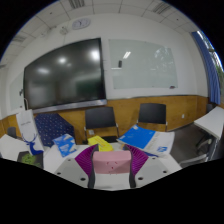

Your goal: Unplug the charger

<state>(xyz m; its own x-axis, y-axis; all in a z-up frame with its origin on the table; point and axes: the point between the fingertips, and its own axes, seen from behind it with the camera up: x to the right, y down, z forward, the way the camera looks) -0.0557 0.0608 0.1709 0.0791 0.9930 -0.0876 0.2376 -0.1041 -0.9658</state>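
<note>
A pale pink-white block, the charger (111,160), sits between my two fingers, and both magenta pads (86,160) press on its sides. My gripper (111,166) is shut on it and holds it up in front of the camera. Small dark marks show on the charger's face. No socket, power strip or cable is in view; the charger hides what lies straight ahead of the fingers.
White tables (160,148) lie beyond the fingers, with a blue folder (138,135) and a yellow item (103,146) on them. Two dark chairs (100,120) stand behind. A large dark screen (65,72) and a whiteboard (148,68) hang on the far wall.
</note>
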